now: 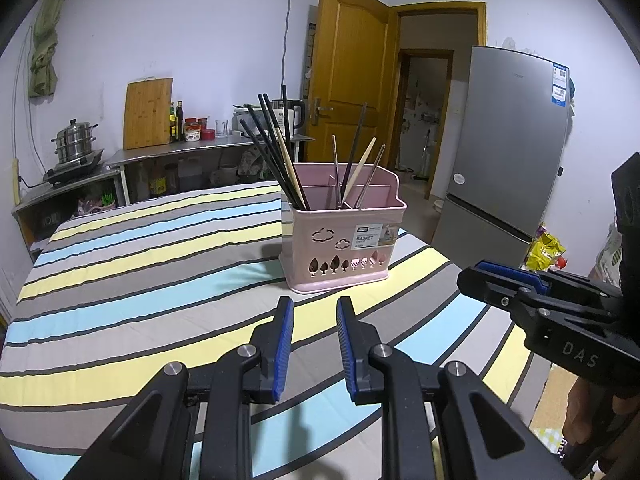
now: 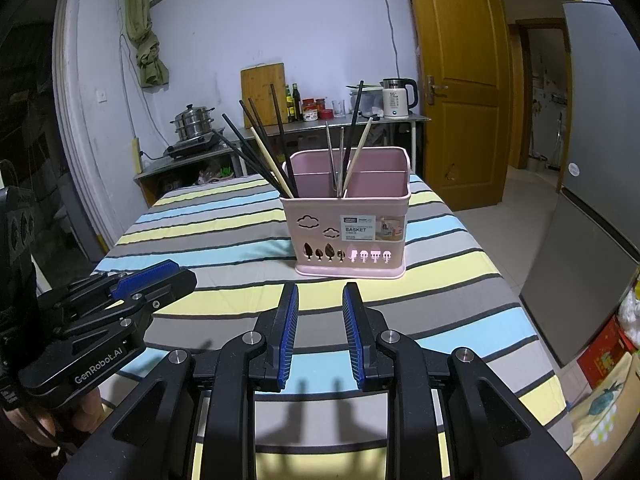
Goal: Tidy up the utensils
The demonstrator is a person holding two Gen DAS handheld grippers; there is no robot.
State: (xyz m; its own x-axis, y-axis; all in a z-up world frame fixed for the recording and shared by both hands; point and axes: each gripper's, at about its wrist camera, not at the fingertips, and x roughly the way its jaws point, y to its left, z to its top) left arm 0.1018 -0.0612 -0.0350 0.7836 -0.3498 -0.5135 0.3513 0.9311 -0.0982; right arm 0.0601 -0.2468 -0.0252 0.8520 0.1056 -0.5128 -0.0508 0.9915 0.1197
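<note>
I see a matt pink plastic basket with paper label, on striped woven cloth. Chopsticks: mostly glossy black, some pale wood. Fridge: brushed metal look.

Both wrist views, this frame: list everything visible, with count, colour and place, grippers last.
Basket: one, pink, on the striped cloth.
Dark chopsticks: several, black, basket's left compartment.
Mixed sticks: a few, pale, metal and dark, middle compartment.
Tablecloth: one, striped yellow, blue, grey.
Cutting board: one, wooden, on the back shelf.
Kettle: one, white, on the shelf.
Steamer pot: one, steel, on the left stove.
Fridge: one, grey, right.
Door: one, wooden, open.
Left gripper: black, blue pads, open, empty.
Right gripper: same, open, empty.
</note>
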